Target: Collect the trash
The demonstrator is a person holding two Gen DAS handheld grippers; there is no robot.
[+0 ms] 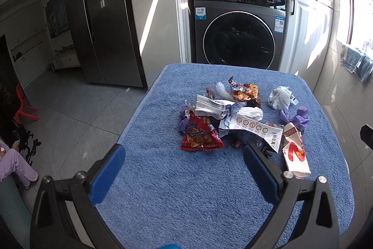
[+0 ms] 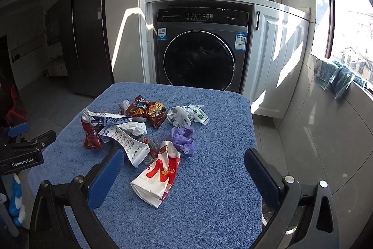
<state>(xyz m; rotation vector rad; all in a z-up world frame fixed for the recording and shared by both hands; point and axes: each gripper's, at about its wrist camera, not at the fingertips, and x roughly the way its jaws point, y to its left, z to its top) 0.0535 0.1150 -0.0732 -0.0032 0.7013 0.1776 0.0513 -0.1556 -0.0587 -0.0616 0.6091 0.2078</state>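
Your trash sits heaped mid-towel (image 2: 209, 202), in front of the washer (image 2: 200, 50). The white-and-red carton (image 2: 158, 176) lies nearest, on the heap's side away from the washer, its long axis running toward the washer. It lies between your right gripper's (image 2: 184, 172) spread, empty jaws; your left gripper (image 1: 184, 167), also spread and empty, has it off to its right.

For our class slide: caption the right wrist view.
Open right gripper above a red-and-white paper wrapper among trash on a blue towel-covered table.
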